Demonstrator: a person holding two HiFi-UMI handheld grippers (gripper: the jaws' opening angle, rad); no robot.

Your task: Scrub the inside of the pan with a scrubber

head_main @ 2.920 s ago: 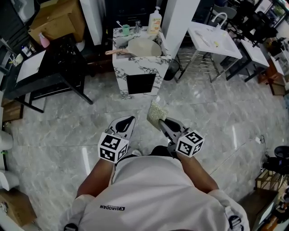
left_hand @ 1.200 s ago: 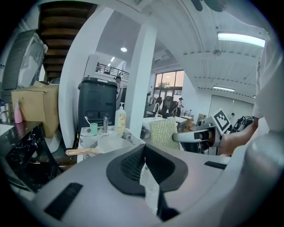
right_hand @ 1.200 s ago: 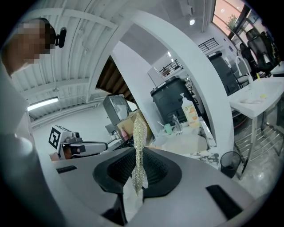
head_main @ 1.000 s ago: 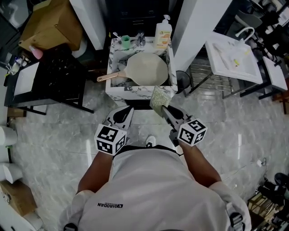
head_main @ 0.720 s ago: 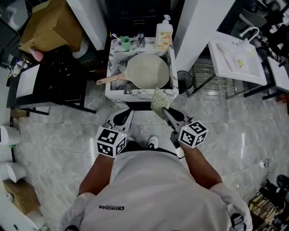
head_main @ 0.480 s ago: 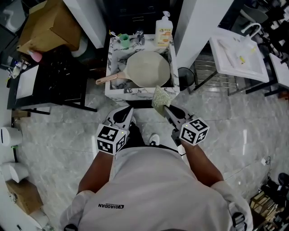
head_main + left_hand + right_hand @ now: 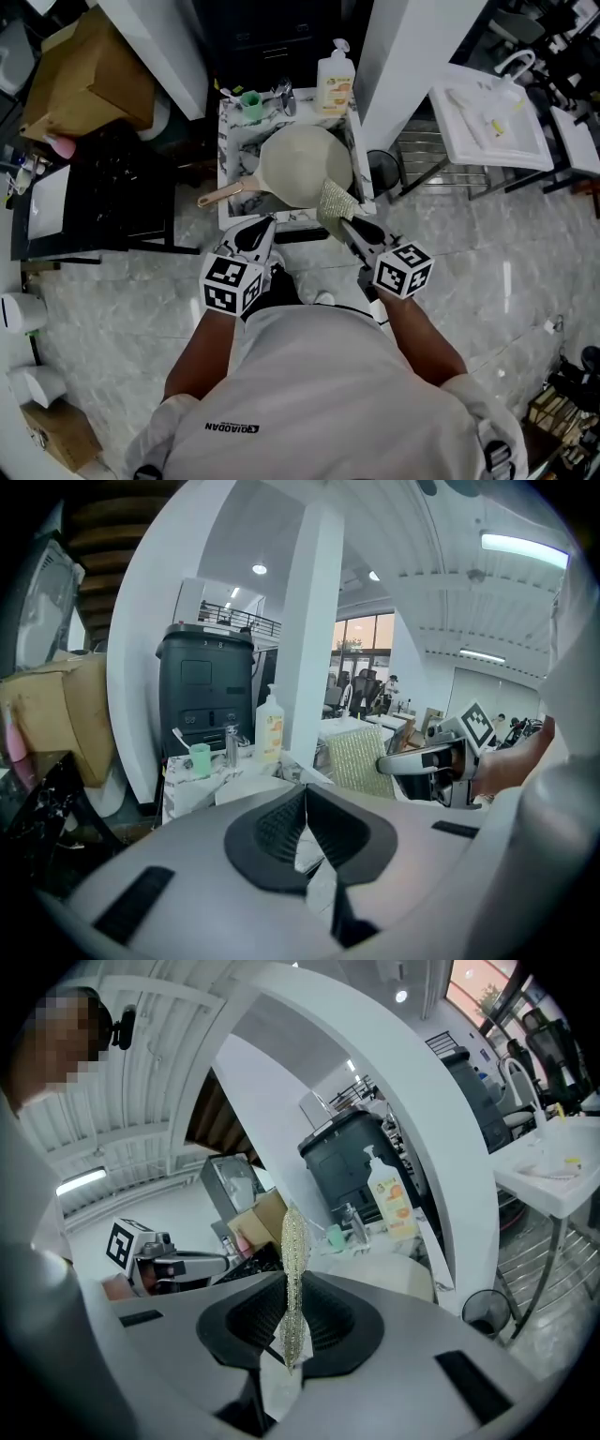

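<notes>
My right gripper [image 7: 347, 225] pinches the scrubber [image 7: 335, 201]; my left gripper [image 7: 260, 228] sits closed, empty. The pan [image 7: 305, 167] points its handle lower left.

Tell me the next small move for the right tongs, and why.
Probably ease the right tongs forward and down until the scrubber meets the inside of the pan. They are shut on the scrubber, which in the head view only overlaps the pan's near rim, and the pan lies open side up. The left tongs are shut and empty.
</notes>
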